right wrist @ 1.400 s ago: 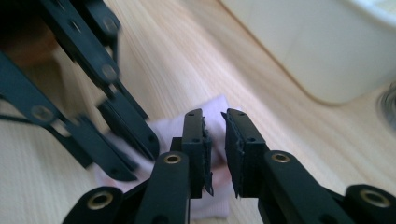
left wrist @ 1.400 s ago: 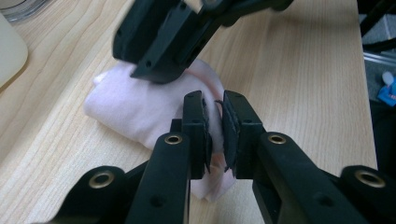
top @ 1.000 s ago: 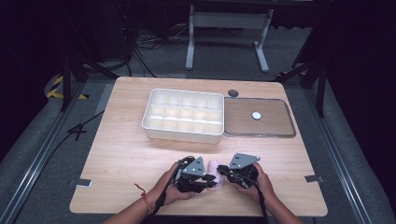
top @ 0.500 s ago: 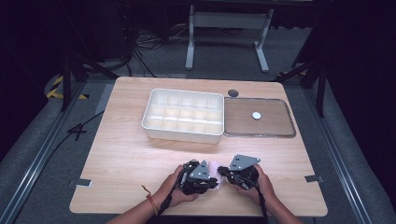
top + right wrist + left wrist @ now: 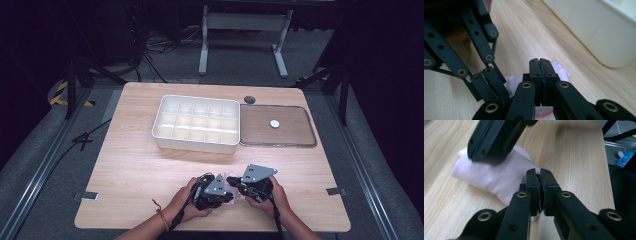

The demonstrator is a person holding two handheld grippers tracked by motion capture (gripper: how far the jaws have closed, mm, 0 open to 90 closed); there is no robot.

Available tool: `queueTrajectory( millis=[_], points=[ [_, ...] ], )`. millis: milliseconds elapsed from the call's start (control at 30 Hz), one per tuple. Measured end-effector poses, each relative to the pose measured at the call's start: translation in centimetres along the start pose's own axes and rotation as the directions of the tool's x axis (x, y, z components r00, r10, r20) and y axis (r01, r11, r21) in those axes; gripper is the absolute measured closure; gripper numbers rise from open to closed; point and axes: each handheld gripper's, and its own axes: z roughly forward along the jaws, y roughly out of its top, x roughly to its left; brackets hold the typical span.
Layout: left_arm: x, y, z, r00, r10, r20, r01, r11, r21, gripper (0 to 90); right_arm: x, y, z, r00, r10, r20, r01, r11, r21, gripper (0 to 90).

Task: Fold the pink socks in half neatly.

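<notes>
A small pale pink cloth (image 5: pixel 230 177) lies bunched on the wooden table near its front edge, between the two hands. In the left gripper view the cloth (image 5: pixel 499 176) runs under the left gripper (image 5: pixel 540 173), whose jaws have just been closing and now pinch its near corner. The right gripper (image 5: pixel 539 62) is shut on the other end of the cloth (image 5: pixel 559 68), its jaws also just closed. From above, the left gripper (image 5: pixel 226 194) and right gripper (image 5: pixel 235 184) meet tip to tip over the cloth, hiding most of it.
A white compartment box (image 5: pixel 196 143) stands at mid-table. To its right lies a clear flat lid (image 5: pixel 278 144) with a small white disc (image 5: pixel 274 123) on it. A dark round disc (image 5: pixel 249 99) sits behind. The table's front edge is close under the hands.
The left gripper has sunk a little and edged right toward the right gripper. The right hand has stayed in place.
</notes>
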Motion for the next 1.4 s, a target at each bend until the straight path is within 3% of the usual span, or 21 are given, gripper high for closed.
queueTrajectory(
  millis=[133,600,733,867,1000,1100,1233,1267,1400],
  points=[
    [0.0,0.1,0.1,0.9999,0.013,-0.005,-0.013,0.9999,0.001,88.3,-0.4,-0.6,0.3,1.0000,0.007,0.006,-0.007,0.999,0.032,89.7],
    [0.1,0.1,0.1,0.9998,0.020,-0.004,-0.020,0.9998,0.006,88.5,-1.5,-1.2,-0.3,0.9978,0.038,0.054,-0.041,0.997,0.067,89.7],
    [0.2,0.1,0.1,0.9999,0.017,0.000,-0.017,0.9999,0.005,88.5,-1.7,-1.1,-0.6,0.9965,0.047,0.070,-0.052,0.996,0.070,89.6],
    [0.2,0.1,0.1,0.9998,0.019,-0.001,-0.019,0.9998,0.005,88.5,-2.0,-0.6,-1.5,0.9939,0.062,0.092,-0.064,0.998,0.028,89.6],
    [0.2,0.2,0.1,0.9999,0.011,0.002,-0.011,0.9999,0.005,88.5,-1.3,0.1,-1.7,0.9967,0.044,0.068,-0.043,0.999,-0.021,89.2],
    [0.2,0.2,0.1,0.9999,0.012,0.002,-0.012,0.9999,0.006,88.5,-0.8,0.3,-1.4,0.9985,0.031,0.046,-0.030,0.999,-0.024,88.9],
    [0.2,0.1,0.1,0.9999,0.011,0.007,-0.011,0.9999,0.001,88.5,-0.2,0.1,-0.1,0.9997,0.009,0.021,-0.009,0.999,0.035,88.5],
    [0.2,0.1,0.1,0.9999,0.011,0.007,-0.011,0.9999,0.001,88.5,-0.2,-0.1,0.2,0.9996,0.020,0.020,-0.021,0.998,0.057,88.7],
    [0.3,0.1,0.1,0.9999,0.010,0.010,-0.010,0.9999,-0.001,88.5,-0.8,-0.7,0.0,0.9986,0.050,0.018,-0.051,0.997,0.061,88.9]
  ],
)
